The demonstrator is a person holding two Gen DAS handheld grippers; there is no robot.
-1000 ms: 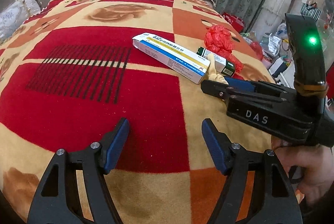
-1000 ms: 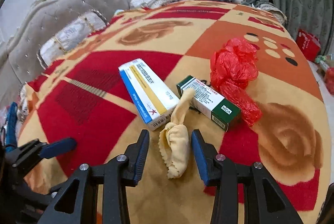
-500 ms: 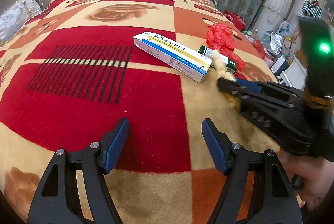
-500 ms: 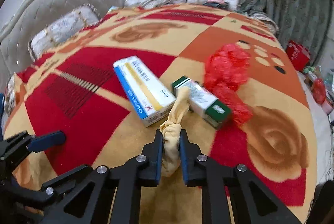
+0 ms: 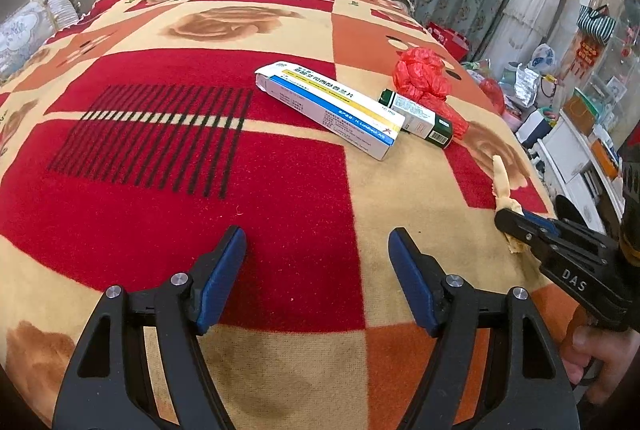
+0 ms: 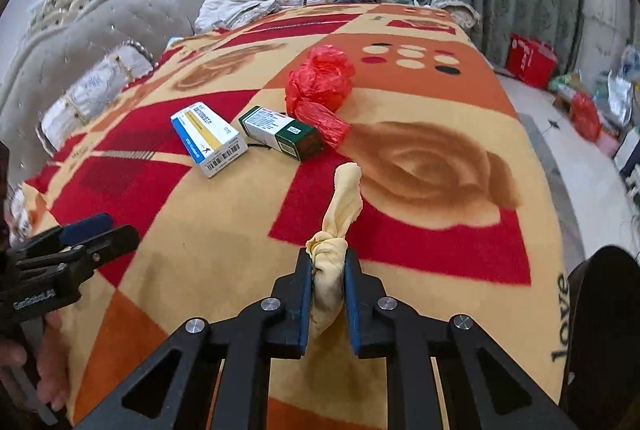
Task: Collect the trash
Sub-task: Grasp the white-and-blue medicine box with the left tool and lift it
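Right hand-held gripper (image 6: 327, 294) pinching a twisted yellow rag (image 6: 334, 230), pads pressed on its knotted lower part, upper end sticking up free above the blanket (image 6: 224, 230) of the bed. Left hand-held gripper (image 5: 318, 270) spread wide, nothing between the jaws, hovering over a red square of the blanket. Further back on the blanket: blue-and-white box (image 5: 328, 107), green-and-white box (image 5: 418, 115) just beside it, crumpled red plastic bag (image 5: 424, 75) touching the green box.
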